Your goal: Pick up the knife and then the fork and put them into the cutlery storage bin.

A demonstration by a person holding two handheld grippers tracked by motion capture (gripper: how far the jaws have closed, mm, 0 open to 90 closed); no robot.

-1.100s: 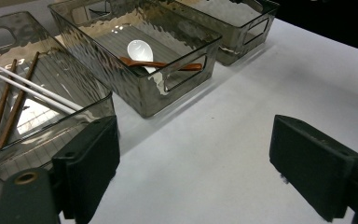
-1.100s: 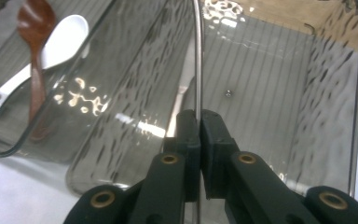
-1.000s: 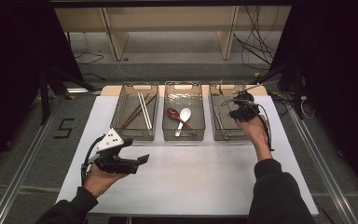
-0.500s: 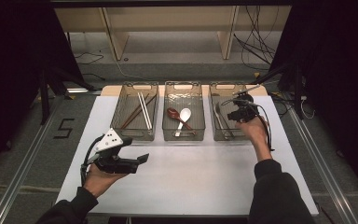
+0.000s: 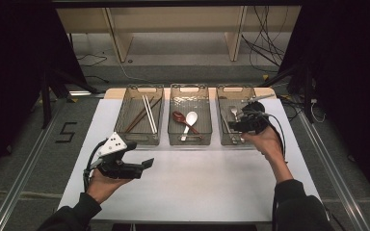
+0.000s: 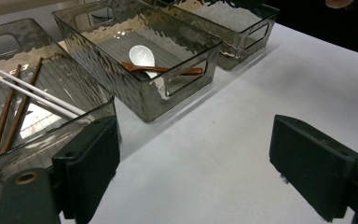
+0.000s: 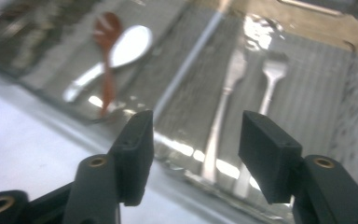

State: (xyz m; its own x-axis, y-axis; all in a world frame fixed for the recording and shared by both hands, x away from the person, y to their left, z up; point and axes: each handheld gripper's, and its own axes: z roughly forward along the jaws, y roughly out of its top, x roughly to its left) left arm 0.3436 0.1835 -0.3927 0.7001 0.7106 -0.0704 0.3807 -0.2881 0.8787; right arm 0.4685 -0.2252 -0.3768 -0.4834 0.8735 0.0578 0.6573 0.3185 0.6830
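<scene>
Three clear bins stand in a row at the back of the white table [image 5: 212,183]. The left bin [image 5: 139,115] holds brown and white chopsticks [image 6: 32,93]. A white spoon [image 5: 191,119] and a brown spoon [image 5: 179,117] lie crossed in the middle bin [image 5: 189,118]. Two metal forks [image 7: 242,98] rest in the right bin [image 5: 231,120]. My right gripper [image 5: 238,126] hovers open over the right bin's front, jaws wide above the forks, nothing between them. My left gripper [image 5: 144,166] is open and empty above the table, in front of the left bin.
Wooden furniture legs and loose cables [image 5: 265,48] sit on the floor beyond the table. A "5" mark [image 5: 66,132] is on the floor at the left. Bare white table surface stretches in front of the bins, between the two hands.
The right gripper has shifted slightly lower and toward the right bin's front. The left gripper has stayed in place.
</scene>
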